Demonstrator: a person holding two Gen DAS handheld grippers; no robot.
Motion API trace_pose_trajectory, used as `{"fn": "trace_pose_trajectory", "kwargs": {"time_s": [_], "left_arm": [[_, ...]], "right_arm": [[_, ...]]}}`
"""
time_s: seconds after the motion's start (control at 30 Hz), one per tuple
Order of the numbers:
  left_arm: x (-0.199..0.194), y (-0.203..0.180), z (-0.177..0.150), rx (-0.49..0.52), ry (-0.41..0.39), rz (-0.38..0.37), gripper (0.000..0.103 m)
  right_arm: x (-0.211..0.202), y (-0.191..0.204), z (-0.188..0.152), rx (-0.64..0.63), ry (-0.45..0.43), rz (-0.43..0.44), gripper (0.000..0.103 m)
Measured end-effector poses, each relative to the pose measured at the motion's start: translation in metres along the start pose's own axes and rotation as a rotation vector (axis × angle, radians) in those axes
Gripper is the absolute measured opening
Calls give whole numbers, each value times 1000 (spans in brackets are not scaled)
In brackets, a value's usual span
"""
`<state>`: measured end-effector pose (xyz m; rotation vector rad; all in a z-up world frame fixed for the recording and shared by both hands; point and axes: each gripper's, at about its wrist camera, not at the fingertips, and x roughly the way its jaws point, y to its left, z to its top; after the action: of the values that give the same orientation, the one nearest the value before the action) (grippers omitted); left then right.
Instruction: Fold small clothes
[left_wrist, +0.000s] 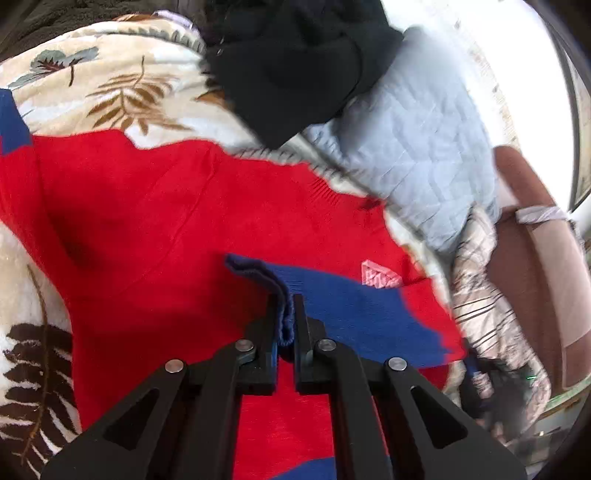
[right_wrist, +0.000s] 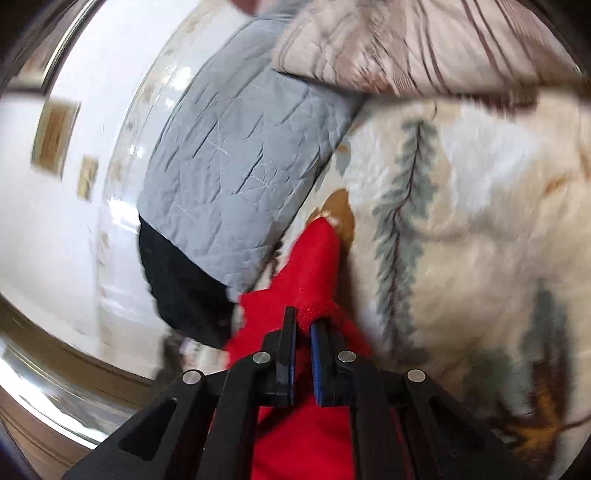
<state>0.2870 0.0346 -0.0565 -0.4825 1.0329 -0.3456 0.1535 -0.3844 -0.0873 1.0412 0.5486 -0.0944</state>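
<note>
My left tool (left_wrist: 284, 314) is clenched on the blue cuff (left_wrist: 282, 291) of the red sweater (left_wrist: 166, 221) spread ahead of it over the leaf-print blanket (left_wrist: 110, 85), while my right tool (right_wrist: 303, 325) grips a red fold (right_wrist: 314, 308) of it.

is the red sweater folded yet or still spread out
Mostly spread, fold just begun: the red sweater lies open on the leaf-print blanket, with the left gripper clamping its blue cuff over the body.
</note>
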Motion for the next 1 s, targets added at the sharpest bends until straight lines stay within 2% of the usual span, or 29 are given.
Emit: {"fn": "trace_pose_trajectory", "kwargs": {"time_s": [0.13,0.17,0.2,0.27,0.33,0.4,0.47,0.5,0.6,0.67,0.7,0.73,0.77,0.8,0.87,1.0], "left_arm": [[22,6,-11,6,72,89,5],[20,6,-12,8,65,88,6],[16,5,-12,8,69,92,6],[0,6,-9,-12,70,90,6],[-22,9,-5,-39,8,89,7],[-46,9,0,-49,-75,80,16],[-51,7,4,-33,-101,47,35],[-47,7,4,-28,-95,48,36],[-18,9,-2,-17,-7,55,36],[8,10,-10,-11,61,101,35],[13,10,-12,0,61,122,35],[12,4,-14,36,32,144,35],[12,-1,-16,63,26,164,35],[13,-7,-17,91,29,186,35],[11,-7,-18,100,26,194,35],[-4,-1,-13,32,34,130,35]], "right_arm": [[26,-28,-12,37,121,-153,7],[25,-33,-14,62,130,-133,7],[19,-32,-14,77,126,-124,12],[1,-19,-13,52,122,-144,15],[-18,-3,-14,-7,54,-94,16],[-22,19,-15,-102,8,-52,27],[-11,36,-18,-203,16,-42,27],[-3,43,-20,-239,23,-50,27],[19,49,-35,-283,62,-68,26],[35,54,-37,-306,104,-87,26],[42,51,-43,-327,148,-124,27],[57,45,-50,-346,229,-204,26],[60,38,-56,-348,262,-231,21],[57,37,-58,-349,236,-229,20],[49,47,-58,-359,204,-216,26],[41,79,-73,-448,193,-32,26]]}}
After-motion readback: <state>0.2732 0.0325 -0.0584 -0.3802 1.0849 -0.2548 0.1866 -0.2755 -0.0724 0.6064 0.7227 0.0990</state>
